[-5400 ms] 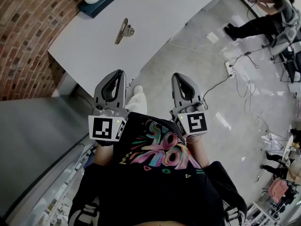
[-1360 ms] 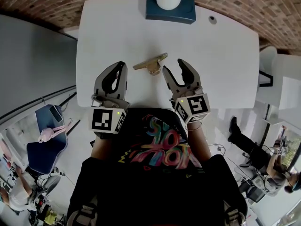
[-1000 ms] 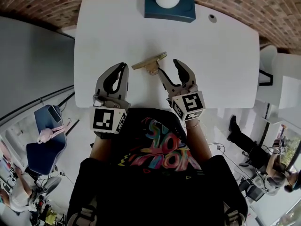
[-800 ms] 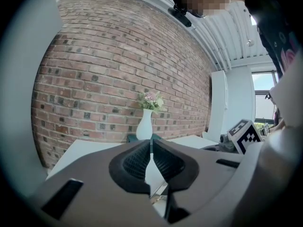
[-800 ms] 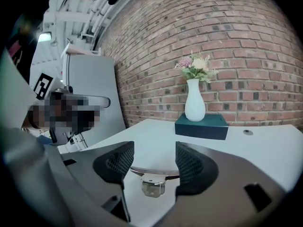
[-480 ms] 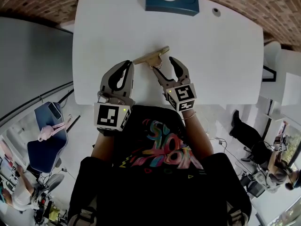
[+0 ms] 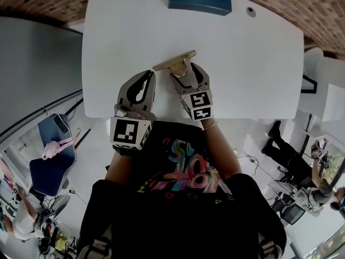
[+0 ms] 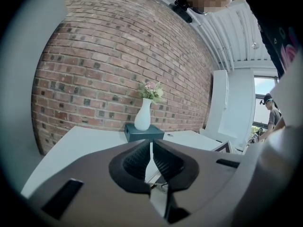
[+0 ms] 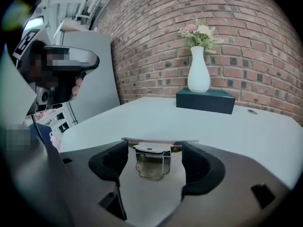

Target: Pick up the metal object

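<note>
Five seconds back the person stood away from the counter (image 7: 248, 63) with both grippers over the floor; now both reach over its near edge. The right gripper (image 7: 187, 75) has since slid forward and leftward, from beside the metal spring clip (image 7: 173, 61) to right up against it. Its jaws, together at first, are opening and now stand either side of the clip's handle without touching it. The left gripper (image 7: 149, 75) has edged forward only slightly.
</note>
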`<state>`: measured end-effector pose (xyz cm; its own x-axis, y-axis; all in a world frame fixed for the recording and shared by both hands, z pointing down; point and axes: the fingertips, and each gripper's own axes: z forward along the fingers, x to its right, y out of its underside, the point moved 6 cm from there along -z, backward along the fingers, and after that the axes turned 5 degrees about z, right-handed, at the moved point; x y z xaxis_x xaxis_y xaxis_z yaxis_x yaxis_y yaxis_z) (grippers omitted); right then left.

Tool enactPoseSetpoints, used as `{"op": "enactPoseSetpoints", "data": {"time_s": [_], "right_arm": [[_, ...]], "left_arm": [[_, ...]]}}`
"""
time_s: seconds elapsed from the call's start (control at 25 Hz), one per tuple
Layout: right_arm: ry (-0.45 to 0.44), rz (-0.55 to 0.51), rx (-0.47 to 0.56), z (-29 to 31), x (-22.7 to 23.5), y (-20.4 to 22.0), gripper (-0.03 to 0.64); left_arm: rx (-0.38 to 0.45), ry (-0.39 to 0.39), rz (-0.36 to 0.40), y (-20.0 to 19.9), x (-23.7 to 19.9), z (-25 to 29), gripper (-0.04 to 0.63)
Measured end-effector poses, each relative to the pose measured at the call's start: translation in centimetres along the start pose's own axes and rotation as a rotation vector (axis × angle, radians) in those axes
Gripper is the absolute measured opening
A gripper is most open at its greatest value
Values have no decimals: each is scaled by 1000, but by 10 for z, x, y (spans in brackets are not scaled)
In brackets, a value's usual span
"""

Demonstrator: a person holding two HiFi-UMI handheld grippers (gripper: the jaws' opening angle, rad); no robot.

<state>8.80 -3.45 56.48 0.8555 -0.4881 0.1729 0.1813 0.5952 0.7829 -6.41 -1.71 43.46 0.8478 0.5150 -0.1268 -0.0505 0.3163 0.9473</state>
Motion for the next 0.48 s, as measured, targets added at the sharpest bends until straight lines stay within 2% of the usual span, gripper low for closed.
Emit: {"op": "enactPoseSetpoints", "data": {"time_s": [0.48], "right_arm": [[18,-17,-103,25,3,11,345]], "left_arm": [[-19,2,-22,9,6,6,34]]}}
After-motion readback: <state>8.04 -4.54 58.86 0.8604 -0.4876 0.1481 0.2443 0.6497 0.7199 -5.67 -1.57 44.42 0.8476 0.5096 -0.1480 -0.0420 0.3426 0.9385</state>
